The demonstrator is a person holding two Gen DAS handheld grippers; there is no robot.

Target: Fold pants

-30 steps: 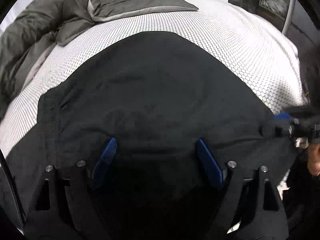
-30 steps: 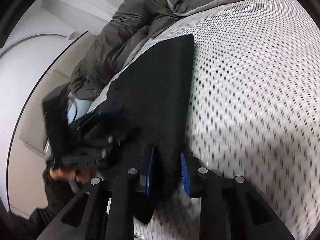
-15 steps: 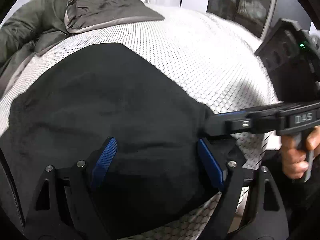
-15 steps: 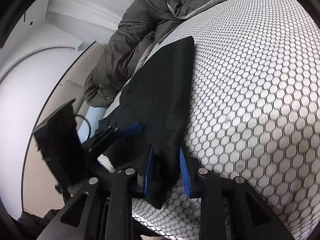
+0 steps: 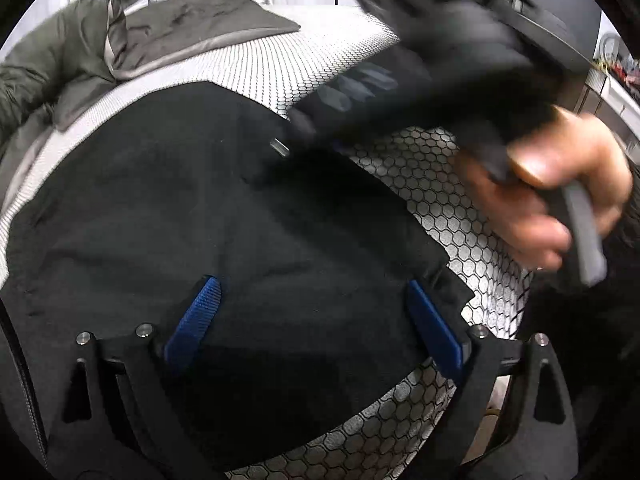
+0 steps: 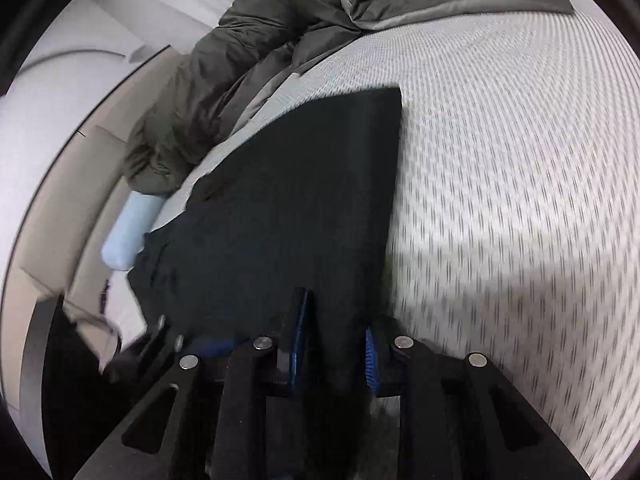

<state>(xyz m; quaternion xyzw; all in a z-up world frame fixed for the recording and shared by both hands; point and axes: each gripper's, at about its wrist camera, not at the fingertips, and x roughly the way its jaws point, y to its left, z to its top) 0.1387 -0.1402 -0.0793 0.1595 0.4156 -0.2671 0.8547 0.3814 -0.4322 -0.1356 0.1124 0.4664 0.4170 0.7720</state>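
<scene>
The black pants (image 5: 192, 208) lie folded on the white honeycomb-patterned bed (image 5: 452, 184). My left gripper (image 5: 316, 312) is open, its blue pads wide apart just above the near part of the pants, holding nothing. My right gripper (image 6: 334, 338) is shut on a fold of the pants (image 6: 300, 208) at their near edge. In the left wrist view the right gripper (image 5: 400, 96) shows as a blurred black body held by a hand, over the far right part of the pants.
A dark grey quilt (image 5: 80, 60) is piled at the far left of the bed; it also shows in the right wrist view (image 6: 256, 52). A pale blue roll (image 6: 128, 236) lies at the bed's left edge, by a beige wall.
The right gripper, still pinching the pants, has swung up and across over the cloth, carrying the fold inward. The left gripper has stayed open over the pants.
</scene>
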